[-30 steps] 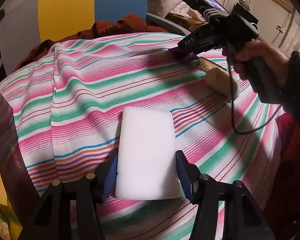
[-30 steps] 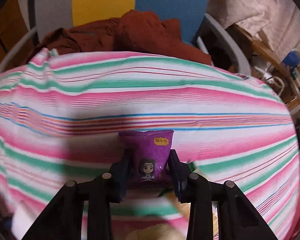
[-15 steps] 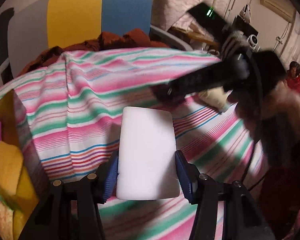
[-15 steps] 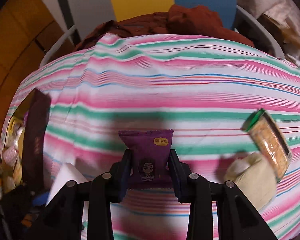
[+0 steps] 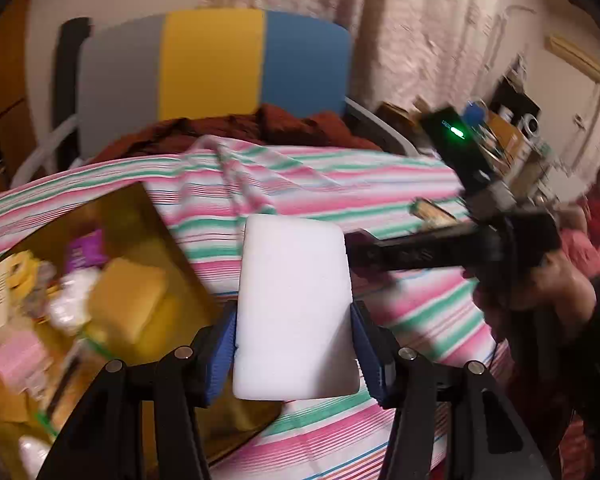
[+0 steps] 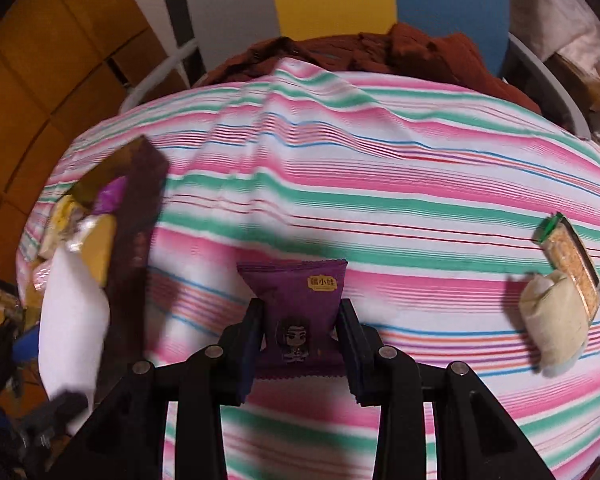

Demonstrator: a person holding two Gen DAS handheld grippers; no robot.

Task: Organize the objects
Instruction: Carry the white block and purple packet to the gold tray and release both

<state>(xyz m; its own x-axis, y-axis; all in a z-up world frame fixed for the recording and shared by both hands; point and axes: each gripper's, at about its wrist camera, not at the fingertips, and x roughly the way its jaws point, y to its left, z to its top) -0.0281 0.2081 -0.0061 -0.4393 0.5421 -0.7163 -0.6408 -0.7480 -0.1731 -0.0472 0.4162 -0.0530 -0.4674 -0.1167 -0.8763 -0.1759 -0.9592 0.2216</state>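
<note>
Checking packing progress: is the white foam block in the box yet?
Out. The white foam block sits between the left gripper fingers, above the gold box edge.

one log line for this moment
left tongs: shut on white sponge | right tongs: shut on purple packet | box: open

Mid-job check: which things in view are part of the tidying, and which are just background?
Part of the job:
- white block in the left gripper
- purple snack packet in the right gripper
- box of sorted items
- cream pouch and cracker pack on the striped cloth

Background:
- brown garment
- chair back
</note>
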